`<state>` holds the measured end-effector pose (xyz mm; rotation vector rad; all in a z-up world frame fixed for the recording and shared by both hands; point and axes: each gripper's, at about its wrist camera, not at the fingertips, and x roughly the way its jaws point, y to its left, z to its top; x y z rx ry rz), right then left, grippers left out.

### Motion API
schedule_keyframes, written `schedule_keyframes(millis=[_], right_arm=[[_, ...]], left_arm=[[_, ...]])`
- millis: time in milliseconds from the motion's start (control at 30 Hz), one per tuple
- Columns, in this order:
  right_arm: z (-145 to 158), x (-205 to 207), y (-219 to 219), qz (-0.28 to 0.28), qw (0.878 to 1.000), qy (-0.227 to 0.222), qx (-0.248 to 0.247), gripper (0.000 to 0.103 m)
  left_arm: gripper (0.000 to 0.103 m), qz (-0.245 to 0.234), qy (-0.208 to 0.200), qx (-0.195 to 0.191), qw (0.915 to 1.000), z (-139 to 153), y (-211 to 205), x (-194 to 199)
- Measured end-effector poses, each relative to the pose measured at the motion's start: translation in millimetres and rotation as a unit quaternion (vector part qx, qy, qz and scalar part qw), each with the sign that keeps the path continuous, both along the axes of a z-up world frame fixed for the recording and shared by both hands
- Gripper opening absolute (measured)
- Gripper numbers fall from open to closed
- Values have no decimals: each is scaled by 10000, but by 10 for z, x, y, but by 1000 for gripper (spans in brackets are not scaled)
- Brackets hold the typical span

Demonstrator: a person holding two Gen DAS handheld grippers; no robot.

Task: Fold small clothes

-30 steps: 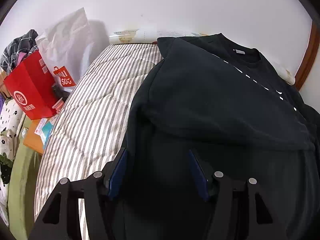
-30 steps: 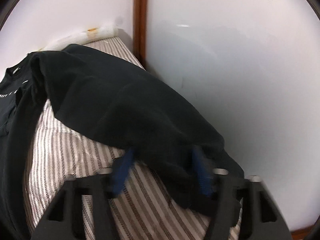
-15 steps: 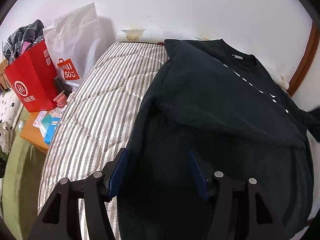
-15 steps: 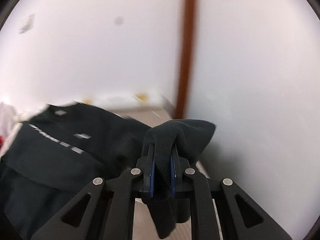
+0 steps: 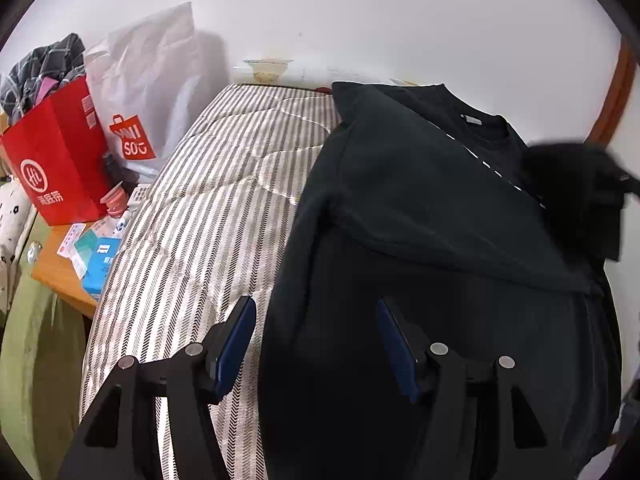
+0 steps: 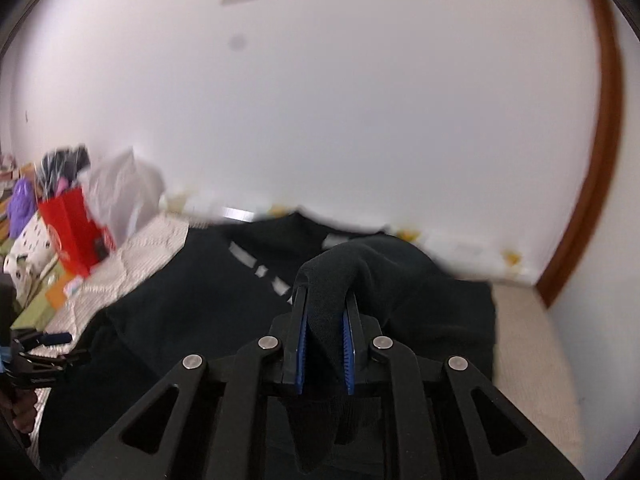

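Observation:
A black sweatshirt (image 5: 420, 216) lies on the striped mattress (image 5: 208, 208), its left sleeve folded across the chest. My left gripper (image 5: 316, 340) is open and empty, hovering over the sweatshirt's lower left edge. My right gripper (image 6: 325, 320) is shut on the black right sleeve (image 6: 332, 280) and holds it lifted above the sweatshirt body (image 6: 180, 320). In the left wrist view the lifted sleeve (image 5: 576, 184) shows at the far right, over the chest.
A red paper bag (image 5: 56, 168) and a white shopping bag (image 5: 148, 92) stand left of the mattress, beside a small wooden table (image 5: 60, 276) with boxes. White walls close in behind and to the right, with a brown door frame (image 6: 600, 160).
My right gripper closed on the right sleeve, lifted it and swung it left over the sweatshirt. My left gripper drew back a little and stayed open.

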<state>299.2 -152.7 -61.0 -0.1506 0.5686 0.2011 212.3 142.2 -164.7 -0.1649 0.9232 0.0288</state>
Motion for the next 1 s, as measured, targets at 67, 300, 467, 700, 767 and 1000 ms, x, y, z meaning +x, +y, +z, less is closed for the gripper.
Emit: schedule_keyframes(millis=[67,300,467,700,767,1000], right_arm=[[-188,78,65,47,9997,248,-16,21],[-605,84,-443,-380,9945,896,373,79],[-704,-138,-977,-654,9920,1003,408,79],[-824,-484,-1462,-1002,9896,987,309,78],[-823,-572,-1582,-1149,9880,967,365,75],[-759,-882,-2019,-1567,9818,908,571,68]], left_arm=[[60,-63,-13,74,10000,13,-33,-2],[61,-263,-37,163,9995,70,-191,-17],[61,-503,-57,106,9987,138,-408,14],[61,-1195,-199,330,9921,339,-1127,125],[61,-1291,-225,370,9907,383,-1337,178],[61,-1499,-197,224,9883,501,-1907,354]])
